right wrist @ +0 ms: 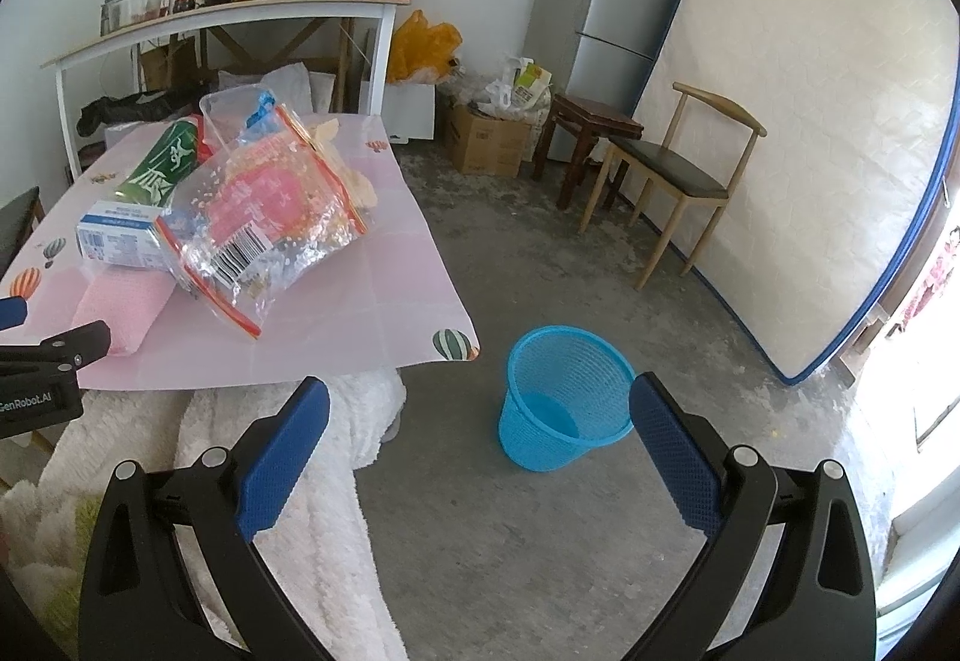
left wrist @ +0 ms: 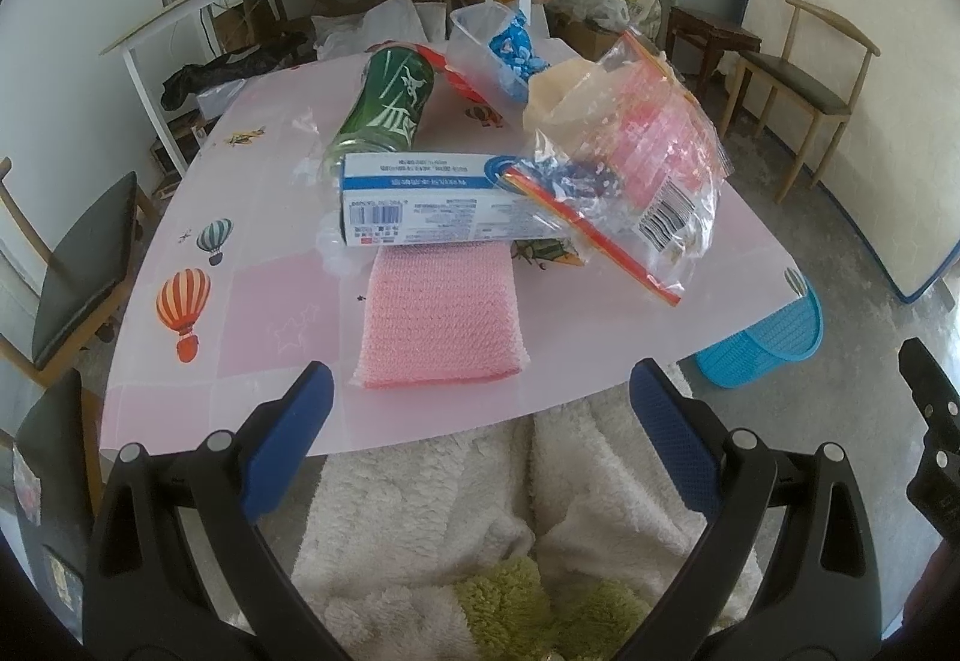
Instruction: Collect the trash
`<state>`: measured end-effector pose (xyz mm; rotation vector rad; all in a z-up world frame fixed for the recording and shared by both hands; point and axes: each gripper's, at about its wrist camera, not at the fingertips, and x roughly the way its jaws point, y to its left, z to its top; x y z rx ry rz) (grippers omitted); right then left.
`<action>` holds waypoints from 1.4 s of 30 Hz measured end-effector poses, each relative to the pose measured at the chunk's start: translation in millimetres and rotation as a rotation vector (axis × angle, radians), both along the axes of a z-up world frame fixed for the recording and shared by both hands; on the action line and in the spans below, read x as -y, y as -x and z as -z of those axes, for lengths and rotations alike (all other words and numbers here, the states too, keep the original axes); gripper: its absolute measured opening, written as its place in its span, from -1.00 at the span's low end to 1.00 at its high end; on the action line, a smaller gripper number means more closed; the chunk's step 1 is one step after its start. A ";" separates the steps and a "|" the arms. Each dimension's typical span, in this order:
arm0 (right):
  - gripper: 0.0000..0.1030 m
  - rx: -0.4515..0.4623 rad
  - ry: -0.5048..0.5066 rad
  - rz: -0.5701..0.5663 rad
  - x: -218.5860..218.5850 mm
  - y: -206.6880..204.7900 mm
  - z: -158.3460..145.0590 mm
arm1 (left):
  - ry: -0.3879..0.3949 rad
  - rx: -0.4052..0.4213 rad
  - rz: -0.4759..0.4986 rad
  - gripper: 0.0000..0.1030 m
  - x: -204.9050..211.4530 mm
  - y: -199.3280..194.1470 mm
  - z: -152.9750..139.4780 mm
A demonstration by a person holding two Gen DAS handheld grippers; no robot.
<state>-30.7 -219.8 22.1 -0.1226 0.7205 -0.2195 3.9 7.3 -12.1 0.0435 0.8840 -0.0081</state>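
Both grippers' fingers spread wide, empty. Ahead of the left gripper (left wrist: 480, 409), a crinkly plastic bag (left wrist: 630, 169): probably light, slippery; pinch its edge.

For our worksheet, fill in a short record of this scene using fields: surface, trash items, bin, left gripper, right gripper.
surface: table with pink balloon-print cloth
trash items: pink sponge, white-and-blue box, green bottle, clear zip bag
bin: blue basket on the floor beside the table, nothing visible inside
left gripper: open, holding nothing, facing the sponge
right gripper: open, holding nothing, above the floor
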 end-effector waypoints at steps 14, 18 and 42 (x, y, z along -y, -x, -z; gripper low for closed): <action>0.89 0.008 -0.027 -0.048 -11.9 -7.2 1.5 | 0.004 -0.011 -0.080 0.86 -18.3 -10.8 -1.6; 0.89 -0.004 -0.032 -0.051 -16.2 -11.6 4.4 | 0.004 -0.007 -0.093 0.86 -22.7 -13.3 -2.7; 0.89 -0.095 -0.109 -0.281 -69.6 -46.5 18.2 | 0.063 0.052 -0.210 0.86 -120.7 -47.5 -2.4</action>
